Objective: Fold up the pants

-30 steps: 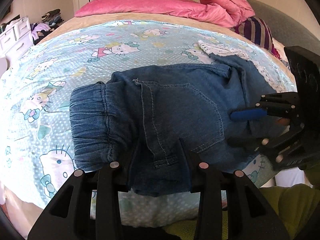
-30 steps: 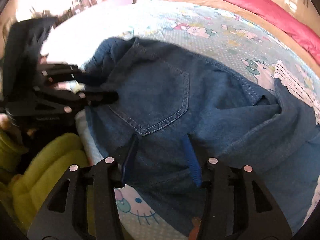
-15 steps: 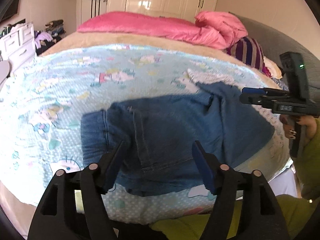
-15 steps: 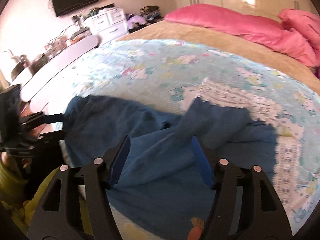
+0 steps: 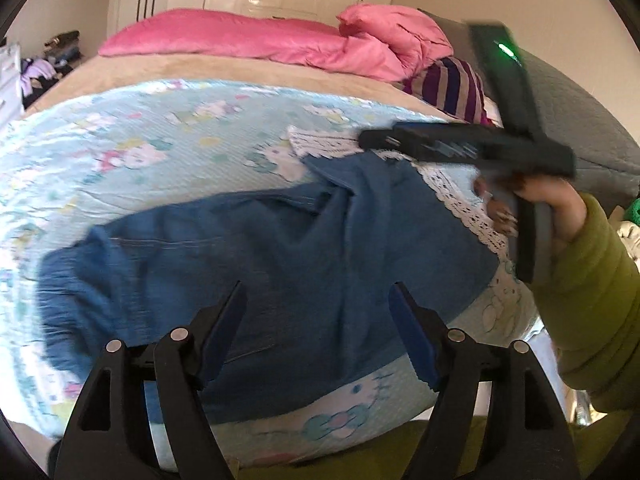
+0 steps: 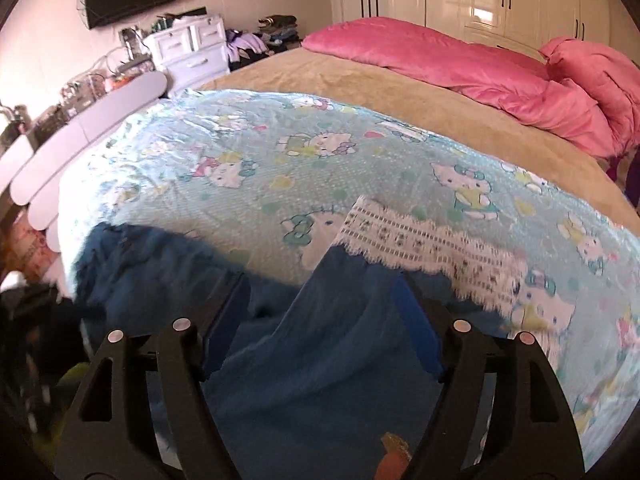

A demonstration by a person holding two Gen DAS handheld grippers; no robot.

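Observation:
Blue denim pants (image 5: 280, 256) lie folded in a bundle on the Hello Kitty sheet (image 5: 160, 148) near the bed's front edge; the elastic waistband is at the left. They also show in the right wrist view (image 6: 312, 360). My left gripper (image 5: 318, 320) is open and empty, held above the pants. My right gripper (image 6: 320, 308) is open and empty above the pants' right part; from the left wrist view it shows at the right (image 5: 460, 144), raised off the cloth.
A white lace strip (image 6: 424, 240) lies on the sheet beside the pants. Pink bedding (image 5: 280, 40) and a striped pillow (image 5: 448, 84) lie at the bed's head. White drawers (image 6: 188, 48) and a cluttered shelf stand to the left.
Both grippers have let go of the pants and lifted up and back from them. The pants now lie still on the sheet.

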